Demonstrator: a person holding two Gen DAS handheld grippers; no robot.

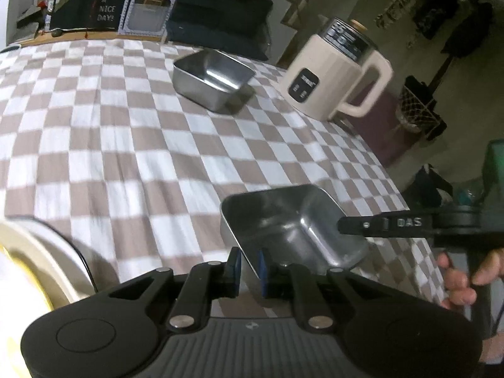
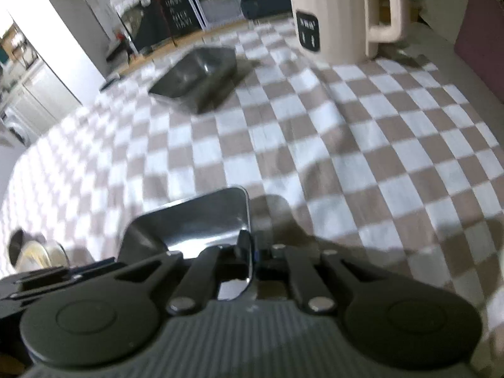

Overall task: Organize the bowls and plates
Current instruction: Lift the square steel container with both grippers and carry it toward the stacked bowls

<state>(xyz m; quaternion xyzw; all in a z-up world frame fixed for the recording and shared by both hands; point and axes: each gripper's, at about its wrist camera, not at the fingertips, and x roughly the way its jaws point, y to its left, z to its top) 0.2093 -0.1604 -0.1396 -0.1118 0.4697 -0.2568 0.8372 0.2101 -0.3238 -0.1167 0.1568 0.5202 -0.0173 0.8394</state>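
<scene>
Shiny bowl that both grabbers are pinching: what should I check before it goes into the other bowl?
1. Right gripper shut on the near bowl's rim: ok.
2. Left gripper on the opposite rim: ok, the rim sits between its pads.
3. Far bowl upright and empty: ok.
4. Checked cloth between the two bowls free of other things: ok.
5. Jug out of the way: ok, it stands apart, to the far bowl's right.
6. Near bowl lifted clear of the cloth: cannot tell.
</scene>
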